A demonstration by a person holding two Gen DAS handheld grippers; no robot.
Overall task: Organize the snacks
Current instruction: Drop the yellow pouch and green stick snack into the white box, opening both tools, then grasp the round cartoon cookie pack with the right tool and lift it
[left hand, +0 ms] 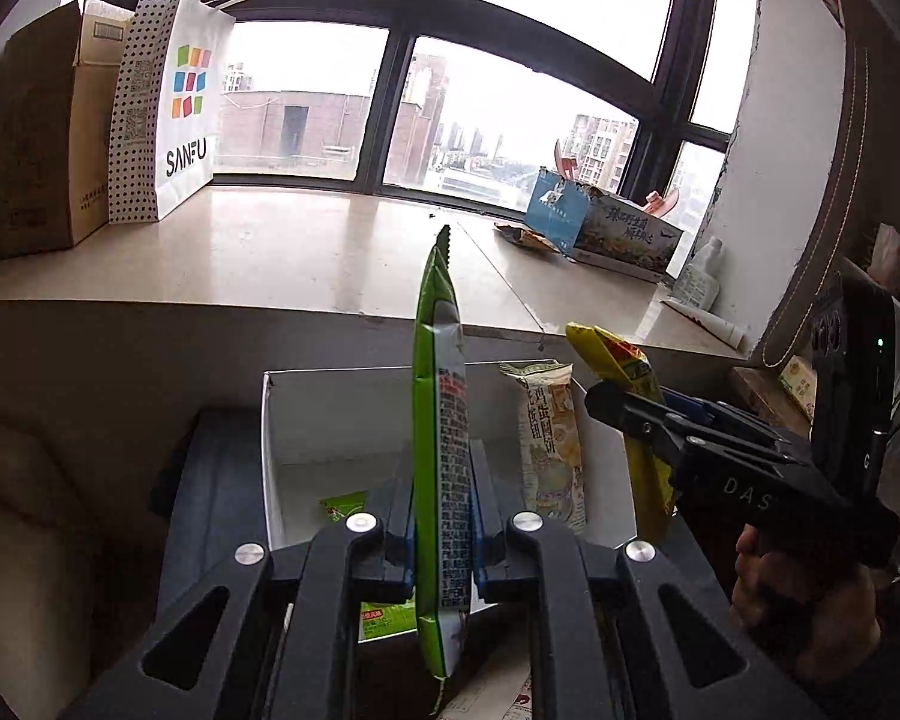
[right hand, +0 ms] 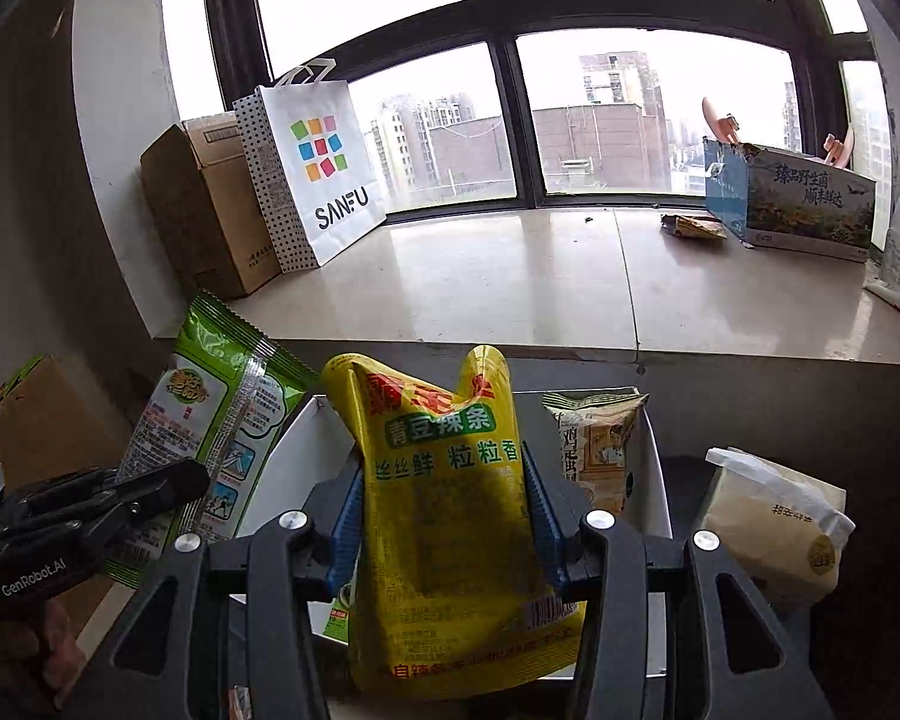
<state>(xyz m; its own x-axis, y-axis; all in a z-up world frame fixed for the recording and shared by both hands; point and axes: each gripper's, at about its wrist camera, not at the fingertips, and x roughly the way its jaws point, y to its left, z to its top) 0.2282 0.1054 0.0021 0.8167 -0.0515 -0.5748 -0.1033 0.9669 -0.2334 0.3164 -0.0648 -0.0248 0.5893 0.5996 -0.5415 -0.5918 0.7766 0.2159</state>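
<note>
Green foil fills the narrow gap of the left gripper (left hand: 441, 516): its jaws are clamped tight on a green snack packet (left hand: 441, 450), held edge-on and upright, the serrated top edge rising well above the jaw tips. The right gripper (right hand: 444, 516) grips a yellow snack pouch (right hand: 444, 516) across its width; the blue pads press into both of the pouch's side edges, and the pouch stands upright with its notched top above the jaw tips and its bottom hanging below them.

Just beyond and beneath both sets of jaws sits an open white box (left hand: 306, 420). A pale biscuit packet (left hand: 549, 444) stands upright in it, leaning at the far right wall, to the right of the green packet and left of the yellow pouch as the left camera sees it. Another green packet (left hand: 342, 507) lies low on the box floor, left of the left jaws. To the right of the right jaws, outside the box, lies a beige bagged snack (right hand: 774, 528).

Farther out, past the box, runs a pale stone windowsill (right hand: 510, 282). On its left end stand a brown carton (right hand: 204, 216) and, touching it, a white SANFU paper bag (right hand: 324, 174); at its right end sits a printed carton (right hand: 804, 204) with a crumpled wrapper (right hand: 693, 227) just beside it.
</note>
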